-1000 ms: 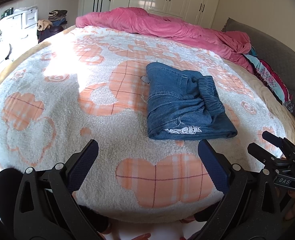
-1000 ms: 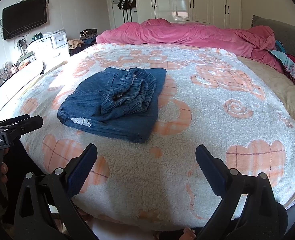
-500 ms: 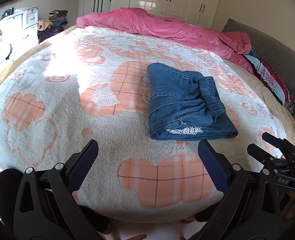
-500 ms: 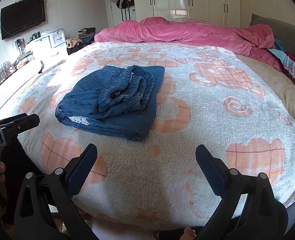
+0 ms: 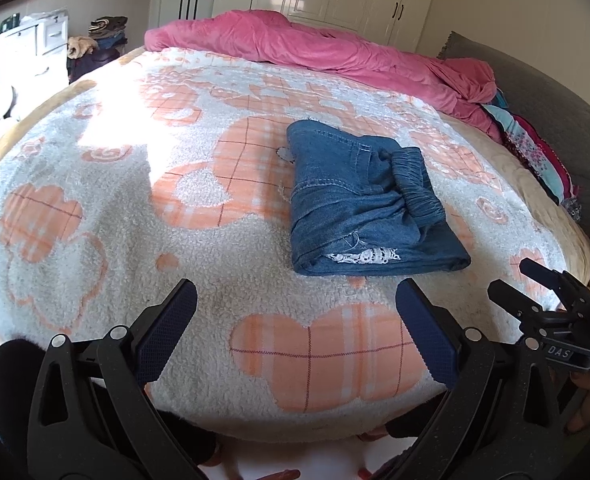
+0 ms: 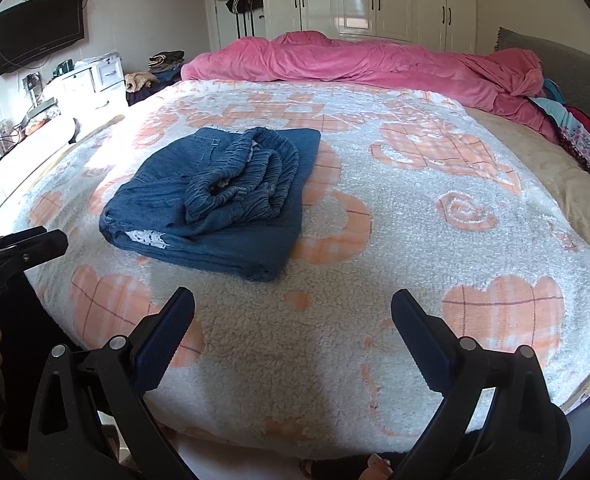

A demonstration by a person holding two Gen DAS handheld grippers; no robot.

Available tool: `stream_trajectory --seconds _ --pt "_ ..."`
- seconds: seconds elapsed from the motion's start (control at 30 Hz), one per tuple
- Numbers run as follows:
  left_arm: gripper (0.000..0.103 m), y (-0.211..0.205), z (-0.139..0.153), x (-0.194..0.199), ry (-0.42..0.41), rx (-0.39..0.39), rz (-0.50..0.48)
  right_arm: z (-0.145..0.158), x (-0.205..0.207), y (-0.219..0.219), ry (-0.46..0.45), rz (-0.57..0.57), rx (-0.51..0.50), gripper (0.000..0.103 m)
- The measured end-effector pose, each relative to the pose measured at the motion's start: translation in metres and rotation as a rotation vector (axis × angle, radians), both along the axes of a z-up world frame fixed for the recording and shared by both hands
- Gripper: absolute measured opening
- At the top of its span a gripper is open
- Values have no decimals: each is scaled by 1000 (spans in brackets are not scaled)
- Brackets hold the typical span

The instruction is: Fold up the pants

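Note:
Blue denim pants lie folded into a compact stack on the white and orange fleece blanket, the gathered waistband on top. In the right wrist view the pants sit left of centre. My left gripper is open over the bed's near edge, well short of the pants. My right gripper is also open, with nothing between its fingers, back from the stack. Each gripper shows at the side of the other's view: the right one, the left one.
A rumpled pink duvet lies across the far side of the bed. Patterned clothes are piled at the right edge by a grey headboard. White drawers and a wall television stand at the left; wardrobes behind.
Both grippers have drawn back slightly from the bed; the pants look a little farther away. The pants have not moved and both grippers stay open.

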State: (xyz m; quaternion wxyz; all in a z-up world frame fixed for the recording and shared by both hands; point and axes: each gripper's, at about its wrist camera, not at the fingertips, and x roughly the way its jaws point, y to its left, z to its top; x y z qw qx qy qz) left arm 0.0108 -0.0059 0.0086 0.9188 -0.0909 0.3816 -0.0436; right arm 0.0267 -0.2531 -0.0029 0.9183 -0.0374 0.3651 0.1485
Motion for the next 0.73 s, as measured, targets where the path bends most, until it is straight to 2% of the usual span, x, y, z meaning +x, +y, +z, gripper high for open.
stream_trajectory --seconds 0.17,0.23,0.4,0.5,0.53,0.6,0.73 --pt "94 9 -3 4 20 19 30 1 7 -10 -11 -38 -15 98" --pt "94 16 -2 6 17 5 42 2 13 -16 -8 -56 -27 98" --pt "94 43 3 23 8 9 76 9 46 -60 -3 -170 -38 98" --pt "94 81 5 57 51 -13 132 16 81 -108 19 -268 -9 98" --pt "94 101 3 75 62 14 175 15 94 -123 33 -294 -14 98" --pt "94 132 -2 106 98 60 255 10 131 -161 78 -365 -71 98" --pt "94 197 -27 170 167 100 395 -2 187 -220 114 -510 -164 98"
